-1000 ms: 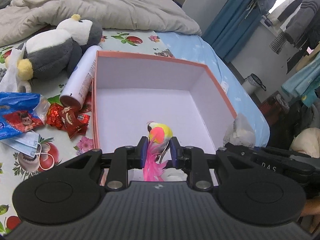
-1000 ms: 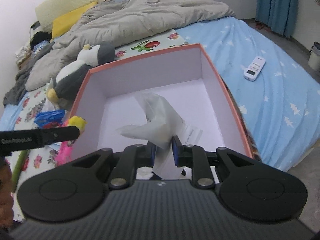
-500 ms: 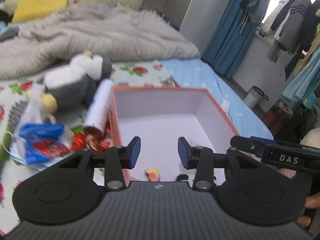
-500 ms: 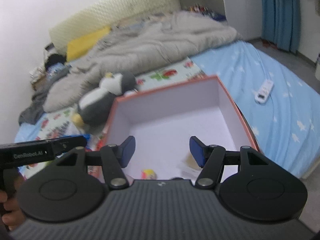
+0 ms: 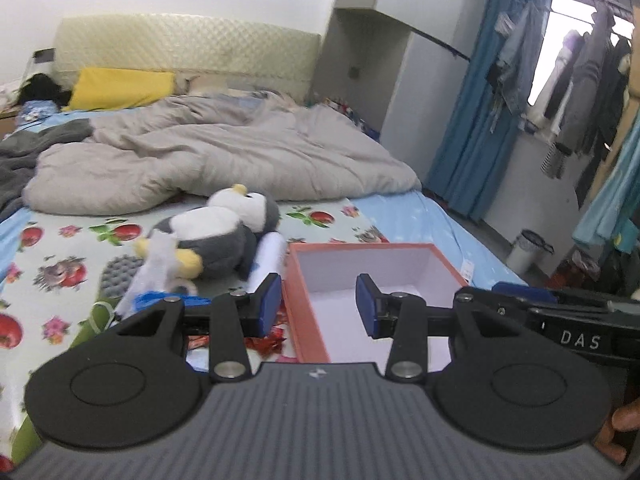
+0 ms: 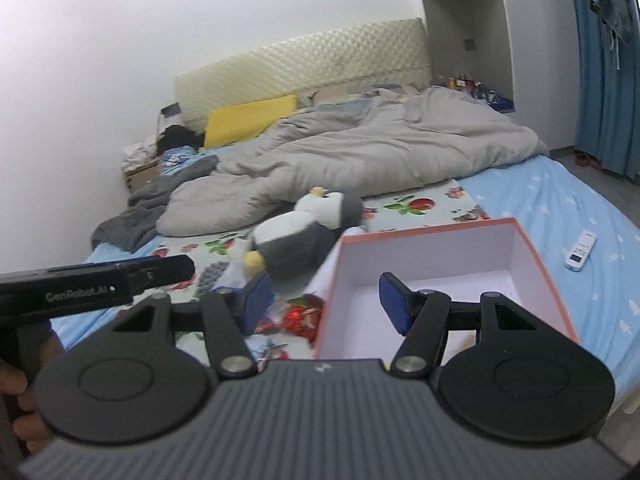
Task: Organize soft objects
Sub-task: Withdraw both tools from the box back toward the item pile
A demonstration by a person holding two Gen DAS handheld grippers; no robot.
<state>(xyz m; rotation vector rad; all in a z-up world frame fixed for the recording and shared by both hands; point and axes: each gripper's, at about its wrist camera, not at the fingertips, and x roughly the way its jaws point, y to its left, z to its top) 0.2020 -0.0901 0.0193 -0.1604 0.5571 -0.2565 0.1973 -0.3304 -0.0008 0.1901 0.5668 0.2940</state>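
Dropped into the box (image 5: pixel 400 276): a pink-and-yellow feathered toy and a crumpled white bag, pinched in the tongs a second ago, now out of sight below the tool bodies. Means two soft items look stowed, likely freeing both tools for the next pick.

Next candidate, by judgement: penguin plush (image 5: pixel 216 236), lying on its side on the fruit-print sheet (image 5: pixel 52 256), ahead and left of the left gripper (image 5: pixel 316 306). Long axis running from yellow feet at near left to head at far right, beak end aimed away toward the grey duvet (image 5: pixel 224 156).

Left gripper released, pads apart, nothing between them; box rim just ahead. Right gripper (image 6: pixel 326 304) likewise spread and empty, hovering at the box's near edge. Just left of the box: white cylinder (image 5: pixel 270 260), red wrappers (image 6: pixel 298 318).
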